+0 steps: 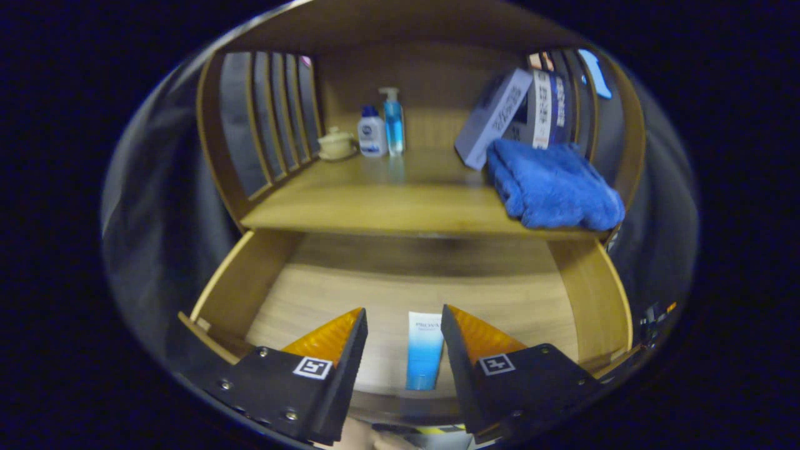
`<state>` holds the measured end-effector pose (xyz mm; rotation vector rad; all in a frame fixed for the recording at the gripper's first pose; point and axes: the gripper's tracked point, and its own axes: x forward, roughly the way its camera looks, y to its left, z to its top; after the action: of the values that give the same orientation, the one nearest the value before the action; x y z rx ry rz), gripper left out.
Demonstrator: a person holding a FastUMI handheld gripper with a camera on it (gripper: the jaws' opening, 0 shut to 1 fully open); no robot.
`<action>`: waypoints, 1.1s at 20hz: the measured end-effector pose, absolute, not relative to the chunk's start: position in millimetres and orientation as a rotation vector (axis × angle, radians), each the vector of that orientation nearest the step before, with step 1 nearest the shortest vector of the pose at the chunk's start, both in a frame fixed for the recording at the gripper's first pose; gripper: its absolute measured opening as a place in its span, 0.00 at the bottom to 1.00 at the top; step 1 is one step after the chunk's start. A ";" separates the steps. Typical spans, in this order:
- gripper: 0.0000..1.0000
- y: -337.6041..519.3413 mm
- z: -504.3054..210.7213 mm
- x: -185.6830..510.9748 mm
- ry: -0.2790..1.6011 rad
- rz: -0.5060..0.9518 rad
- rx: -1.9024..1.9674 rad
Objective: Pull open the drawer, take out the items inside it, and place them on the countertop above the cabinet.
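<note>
The claw (403, 325) hangs open over the pulled-out drawer (250, 281); a tube (424, 350) lies between its fingers, untouched, bare drawer floor ahead. Beyond, the countertop (375, 206) edge, towel (553, 184) to the right.

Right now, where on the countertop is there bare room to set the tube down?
The open gripper straddles the tube in the drawer. The countertop's wide front and middle are bare, between the bottles and the blue towel. The left back corner is crowded by a small lidded pot and the bottles; the right by the towel and leaning boxes.
</note>
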<state>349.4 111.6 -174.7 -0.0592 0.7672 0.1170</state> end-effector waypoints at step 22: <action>0.42 95.1 -226.6 337.7 1.049 0.083 0.000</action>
<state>337.7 95.1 -226.6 -0.0001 1.0486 0.0831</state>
